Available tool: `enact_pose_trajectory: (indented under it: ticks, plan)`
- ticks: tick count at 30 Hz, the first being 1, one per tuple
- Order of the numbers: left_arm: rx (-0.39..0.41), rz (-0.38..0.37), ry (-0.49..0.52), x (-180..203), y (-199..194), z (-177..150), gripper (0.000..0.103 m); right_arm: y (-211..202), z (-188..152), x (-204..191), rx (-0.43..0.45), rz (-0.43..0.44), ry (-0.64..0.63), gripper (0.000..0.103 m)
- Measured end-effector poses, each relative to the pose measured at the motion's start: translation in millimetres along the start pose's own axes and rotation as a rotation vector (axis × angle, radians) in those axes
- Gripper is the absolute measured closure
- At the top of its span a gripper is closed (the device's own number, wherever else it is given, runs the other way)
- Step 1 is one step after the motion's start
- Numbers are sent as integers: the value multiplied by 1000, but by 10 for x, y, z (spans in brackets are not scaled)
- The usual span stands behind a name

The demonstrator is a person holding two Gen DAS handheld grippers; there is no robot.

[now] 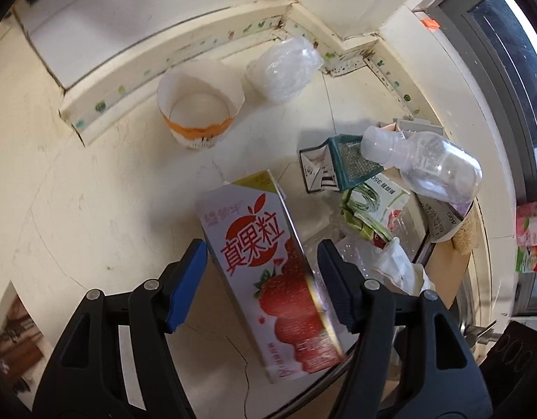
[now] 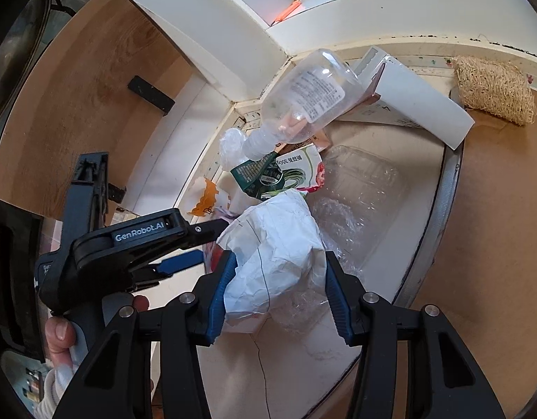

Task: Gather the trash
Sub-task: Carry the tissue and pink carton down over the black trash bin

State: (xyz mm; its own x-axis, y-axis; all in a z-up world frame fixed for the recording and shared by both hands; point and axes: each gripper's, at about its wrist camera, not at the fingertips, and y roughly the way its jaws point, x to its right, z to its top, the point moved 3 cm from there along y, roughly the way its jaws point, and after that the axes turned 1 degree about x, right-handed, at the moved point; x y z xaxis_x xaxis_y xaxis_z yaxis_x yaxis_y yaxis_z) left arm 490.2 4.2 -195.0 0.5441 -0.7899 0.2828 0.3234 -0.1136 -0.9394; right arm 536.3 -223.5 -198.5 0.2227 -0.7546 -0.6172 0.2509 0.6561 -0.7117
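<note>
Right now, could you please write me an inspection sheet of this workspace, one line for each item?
Surface: pale countertop with hairline cracks, meeting a stained white ledge.
Job's things: strawberry drink carton between the left claw's pads; crumpled white paper between the right claw's pads; paper cup with orange band standing apart.
Clutter: pile with clear plastic bottle, green packet, clear plastic tray, white box; plastic wrap near the corner.
Grippers: left claw around the carton, contact unclear; right claw pressing the paper.
Cables: nothing seen.
Surroundings: loofah sponge on wooden board; window frame.
</note>
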Motion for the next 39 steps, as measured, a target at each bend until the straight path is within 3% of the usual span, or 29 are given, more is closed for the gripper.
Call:
enact_pose_trajectory:
  ticks: [6,8,14,22,32,39]
  plan:
    - [-59,6,-3,-26,162,-126,40,0,-10,-4,-5,-5,-12,53]
    - [-69,10,1,-45,197,-179,47,1,-23,-10,-7,-9,-18,53]
    - [-22,43,101,19,31,-343,49,-45,-128,-35,-7,-22,-34,53]
    - [28,24,218,-39,-473,-636,50,-229,-421,-214,7,-27,-49,53]
    - [74,-33,385,-558,-1305,-1278,50,-503,-1203,-712,42,-29,-57,53]
    - [102,-47,496,-1132,-1721,-1837,49,-649,-2000,-1191,50,-17,-48,53]
